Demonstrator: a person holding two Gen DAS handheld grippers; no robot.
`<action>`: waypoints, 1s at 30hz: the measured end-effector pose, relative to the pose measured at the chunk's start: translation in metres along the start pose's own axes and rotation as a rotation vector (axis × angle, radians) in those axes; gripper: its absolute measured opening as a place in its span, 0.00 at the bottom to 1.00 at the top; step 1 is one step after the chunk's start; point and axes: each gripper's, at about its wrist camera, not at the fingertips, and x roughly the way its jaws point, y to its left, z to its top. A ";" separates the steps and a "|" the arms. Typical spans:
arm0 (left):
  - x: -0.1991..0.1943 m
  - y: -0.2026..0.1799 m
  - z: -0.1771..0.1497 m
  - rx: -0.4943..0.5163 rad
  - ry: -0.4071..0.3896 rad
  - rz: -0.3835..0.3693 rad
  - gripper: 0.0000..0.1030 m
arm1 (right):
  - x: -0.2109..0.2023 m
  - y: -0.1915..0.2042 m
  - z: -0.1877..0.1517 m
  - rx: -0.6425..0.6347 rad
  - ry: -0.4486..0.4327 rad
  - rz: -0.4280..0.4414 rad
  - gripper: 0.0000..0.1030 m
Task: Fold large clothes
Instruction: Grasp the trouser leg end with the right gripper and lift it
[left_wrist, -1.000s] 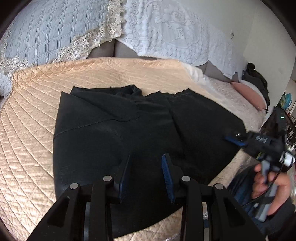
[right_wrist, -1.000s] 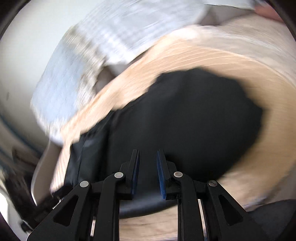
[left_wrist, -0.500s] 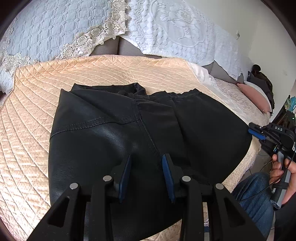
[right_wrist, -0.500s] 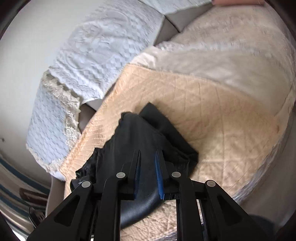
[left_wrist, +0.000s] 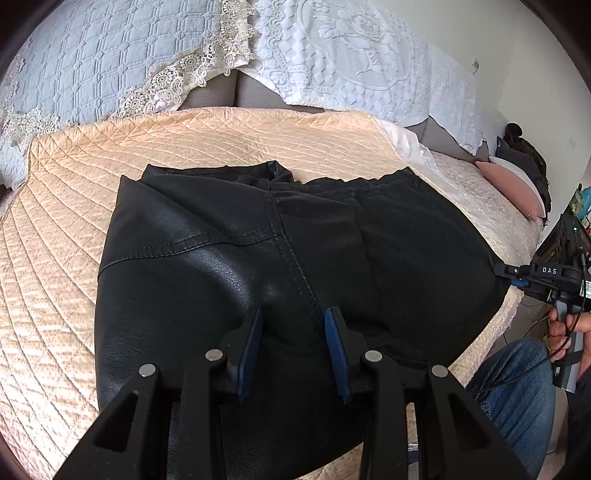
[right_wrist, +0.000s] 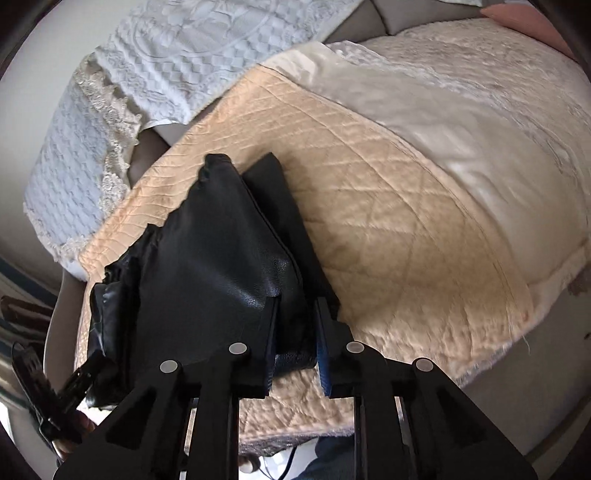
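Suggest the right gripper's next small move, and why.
Probably carry the right gripper across toward the left gripper, folding the garment in half. It looks clamped on the garment's right edge; the garment lies spread on the quilt, and the left gripper hovers open over its near middle.

A peach quilted bedspread covered the bed. Behind it leaned a pale blue quilted pillow with lace trim and a white embossed pillow. A pink cushion lay far right.
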 end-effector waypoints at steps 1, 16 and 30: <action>0.001 0.000 0.000 0.003 -0.001 0.004 0.36 | 0.000 0.001 0.001 0.016 -0.002 -0.016 0.19; 0.002 -0.007 0.012 0.008 -0.001 0.019 0.37 | -0.006 -0.007 -0.030 0.291 -0.112 0.158 0.43; 0.022 -0.008 0.019 -0.013 -0.014 0.047 0.39 | 0.018 -0.011 -0.025 0.400 -0.231 0.171 0.39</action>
